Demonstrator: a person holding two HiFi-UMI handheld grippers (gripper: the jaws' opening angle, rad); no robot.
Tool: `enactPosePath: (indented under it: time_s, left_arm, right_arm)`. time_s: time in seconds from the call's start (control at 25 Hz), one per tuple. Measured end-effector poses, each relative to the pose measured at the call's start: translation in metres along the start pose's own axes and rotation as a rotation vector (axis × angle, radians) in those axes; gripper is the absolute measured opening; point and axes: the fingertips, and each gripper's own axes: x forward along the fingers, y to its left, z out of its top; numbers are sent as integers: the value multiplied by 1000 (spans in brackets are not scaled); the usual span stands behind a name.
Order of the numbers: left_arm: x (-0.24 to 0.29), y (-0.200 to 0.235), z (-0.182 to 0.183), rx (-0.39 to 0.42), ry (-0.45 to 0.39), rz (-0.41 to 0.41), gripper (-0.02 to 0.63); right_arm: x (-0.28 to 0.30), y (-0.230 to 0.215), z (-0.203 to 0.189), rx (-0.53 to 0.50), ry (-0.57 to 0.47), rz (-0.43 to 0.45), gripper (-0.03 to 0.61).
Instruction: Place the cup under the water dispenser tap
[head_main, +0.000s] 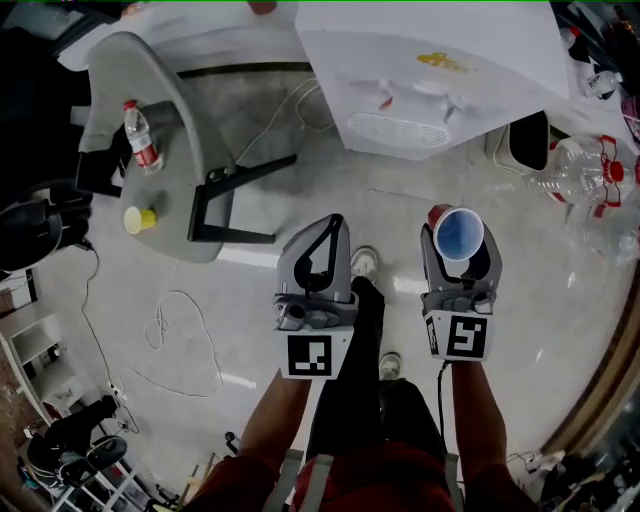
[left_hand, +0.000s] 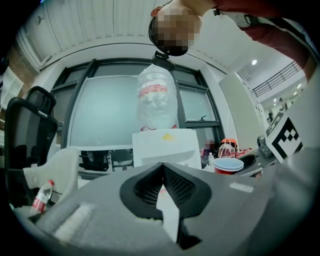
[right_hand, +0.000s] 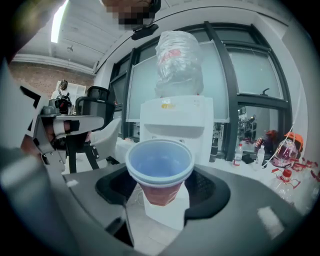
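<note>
A red cup (head_main: 459, 233) with a blue inside sits upright between the jaws of my right gripper (head_main: 458, 240), which is shut on it. In the right gripper view the cup (right_hand: 159, 167) fills the middle, with the white water dispenser (right_hand: 172, 117) straight behind it and a clear bottle (right_hand: 179, 62) on top. From the head view the dispenser (head_main: 430, 60) stands ahead on the floor, its taps (head_main: 415, 92) facing me. My left gripper (head_main: 334, 225) is level beside the right one, shut and empty; its own view shows the jaws (left_hand: 162, 167) meeting, with the dispenser (left_hand: 165, 147) beyond them.
A grey chair (head_main: 170, 130) stands to the left, bearing a small water bottle (head_main: 142, 137) and a yellow cup (head_main: 139, 219). Empty clear water jugs (head_main: 585, 170) lie at the right. A loose cable (head_main: 180, 340) lies on the floor at left. The person's shoes (head_main: 365, 263) are below.
</note>
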Motion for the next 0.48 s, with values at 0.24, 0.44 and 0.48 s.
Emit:
enactPosePath:
  time_s: [0.24, 0.44, 0.48]
  left_arm:
    - [-1, -22, -81, -21, 45, -18, 3]
    - [-2, -31, -127, -37, 58, -6, 3]
    - [-2, -33, -136, -39, 62, -4, 3]
  right_arm:
    - [9, 7, -70, 18, 28, 4, 290]
    - [17, 9, -109, 0, 32, 2, 290]
    - [19, 9, -116, -1, 33, -1, 290]
